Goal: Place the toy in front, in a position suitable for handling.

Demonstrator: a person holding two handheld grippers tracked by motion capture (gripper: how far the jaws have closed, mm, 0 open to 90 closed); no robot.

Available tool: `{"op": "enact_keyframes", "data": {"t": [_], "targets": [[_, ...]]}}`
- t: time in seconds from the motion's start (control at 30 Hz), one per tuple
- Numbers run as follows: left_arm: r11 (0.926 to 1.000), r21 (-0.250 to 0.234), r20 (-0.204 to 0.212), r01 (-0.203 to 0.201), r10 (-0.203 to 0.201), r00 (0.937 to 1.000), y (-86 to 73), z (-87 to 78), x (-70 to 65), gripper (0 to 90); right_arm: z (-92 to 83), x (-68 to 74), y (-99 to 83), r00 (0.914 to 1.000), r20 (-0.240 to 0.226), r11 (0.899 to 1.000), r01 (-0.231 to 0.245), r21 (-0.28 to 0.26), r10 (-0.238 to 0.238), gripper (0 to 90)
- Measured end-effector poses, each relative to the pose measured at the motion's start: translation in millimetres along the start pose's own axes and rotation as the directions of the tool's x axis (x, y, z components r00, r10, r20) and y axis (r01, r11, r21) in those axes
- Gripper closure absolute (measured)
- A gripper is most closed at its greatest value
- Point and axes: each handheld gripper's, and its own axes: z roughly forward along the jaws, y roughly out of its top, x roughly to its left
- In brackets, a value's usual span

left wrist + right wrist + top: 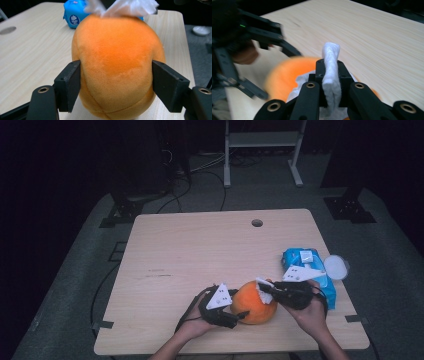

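Note:
An orange plush ball (251,305) rests on the wooden table (200,250) near the front edge. My left gripper (236,312) clasps it from the left; in the left gripper view its two black pads (71,83) press into the sides of the plush (117,62). My right gripper (266,293) comes in from the right, shut on a folded white wipe (331,75). The wipe (263,291) lies against the top of the plush (283,77), and its crumpled edge (130,7) shows above the ball.
A blue pack of wipes (307,270) lies at the right edge behind my right hand, with a round white lid (335,266) beside it. A cable hole (257,223) sits near the table's far edge. Beyond the table are dark floor, cables and stand legs.

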Motion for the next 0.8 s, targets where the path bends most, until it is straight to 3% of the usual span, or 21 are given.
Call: {"op": "enact_keyframes", "data": {"t": [0.1, 0.2, 0.33, 0.4, 0.43, 0.53, 0.63, 0.73, 0.8], "targets": [[0.9971, -0.012, 0.022, 0.076, -0.075, 0.9969, 0.6, 2.2, 4.9, 16.4, -1.0, -4.5, -5.3, 0.9996, 0.002, 1.0, -0.027, 0.01, 0.027, 82.7], [0.9919, -0.03, 0.053, 0.123, -0.122, 0.9911, 1.3, 5.7, 3.8, 10.8, 2.7, 3.5, -2.2, 0.9999, -0.014, 1.0, -0.01, 0.012, 0.01, 82.8], [0.994, -0.02, 0.051, 0.107, -0.106, 0.993, -1.3, 8.3, 2.1, 8.8, 9.9, 25.9, 3.6, 0.9967, -0.077, 1.0, 0.025, 0.01, -0.025, 81.8], [0.9962, -0.014, 0.057, 0.086, -0.085, 0.9947, -3.4, 4.9, 4.8, 17.2, 12.7, 31.8, 4.3, 0.9945, -0.092, 0.999, 0.052, 0.014, -0.051, 81.8], [0.9976, -0.015, 0.052, 0.067, -0.066, 0.9964, -4.1, 2.5, 6.9, 21.0, 12.4, 31.4, 4.6, 0.9947, -0.085, 0.998, 0.06, 0.015, -0.059, 82.2], [0.9973, -0.003, 0.05, 0.073, -0.073, 0.9961, -5.9, -0.8, 11.2, 25.0, 5.4, 13.1, 3.0, 0.9989, -0.03, 0.999, 0.037, 0.009, -0.036, 82.2], [0.9936, -0.006, 0.048, 0.112, -0.112, 0.9925, -7.7, -1.4, 16.3, 22.8, 1.4, -9.3, -9.0, 0.9988, 0.007, 0.999, -0.048, 0.016, 0.048, 82.6], [0.9885, -0.006, 0.042, 0.151, -0.151, 0.9877, -2.1, -2.0, 18.4, 12.1, 2.5, -12.1, -14.5, 0.997, 0.003, 0.997, -0.078, 0.022, 0.078, 83.0], [0.9908, -0.023, 0.055, 0.133, -0.132, 0.9897, 1.1, -2.6, 15.5, 9.7, 4.1, -6.3, -11.3, 0.9976, -0.012, 0.998, -0.068, 0.016, 0.068, 83.1]]}}
